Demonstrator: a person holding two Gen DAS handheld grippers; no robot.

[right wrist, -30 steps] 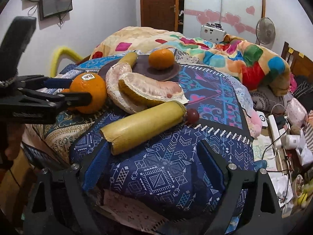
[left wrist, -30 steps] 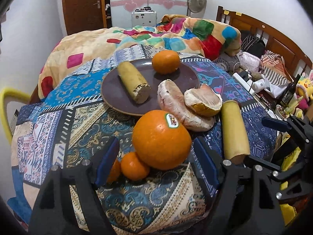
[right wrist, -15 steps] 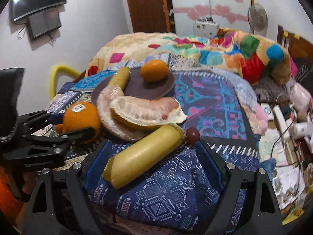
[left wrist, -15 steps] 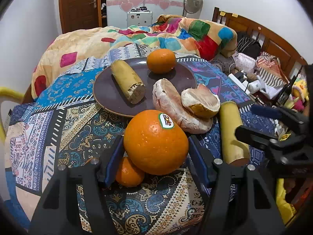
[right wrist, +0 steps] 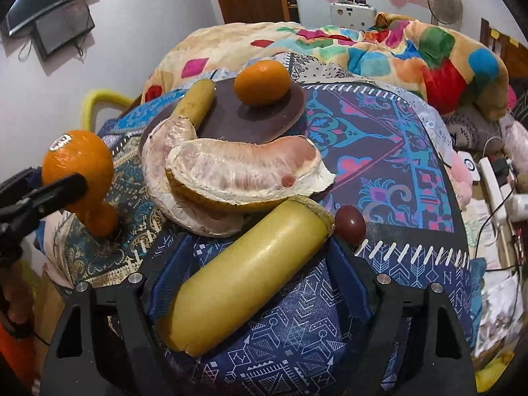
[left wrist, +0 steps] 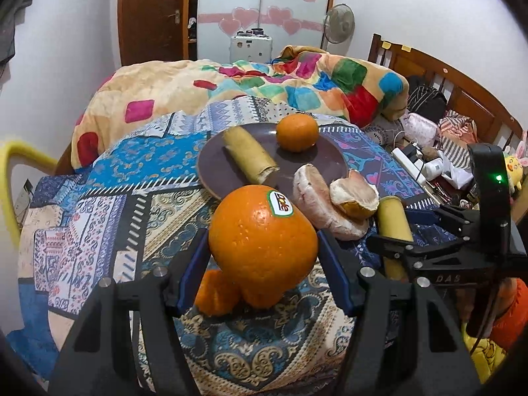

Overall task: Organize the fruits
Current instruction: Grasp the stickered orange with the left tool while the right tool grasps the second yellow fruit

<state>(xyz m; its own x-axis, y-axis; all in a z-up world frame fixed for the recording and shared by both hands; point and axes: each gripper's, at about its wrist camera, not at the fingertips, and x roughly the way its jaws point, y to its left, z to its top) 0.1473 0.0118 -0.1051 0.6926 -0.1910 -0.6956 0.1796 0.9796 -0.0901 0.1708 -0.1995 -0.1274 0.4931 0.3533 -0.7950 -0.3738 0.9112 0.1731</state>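
1. The left claw (left wrist: 264, 247) grips a big orange (left wrist: 262, 236), lifted just above the patterned cloth (left wrist: 109, 204), near a small orange (left wrist: 216, 293).
2. The right claw (right wrist: 260, 283) stands wide around a yellow fruit piece (right wrist: 247, 277) lying on the cloth.
3. A brown plate (left wrist: 227, 168) carries another orange (left wrist: 297, 132).

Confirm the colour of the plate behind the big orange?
Dark brown plate, plain and unpatterned; best seen in the left wrist view, behind the big orange.
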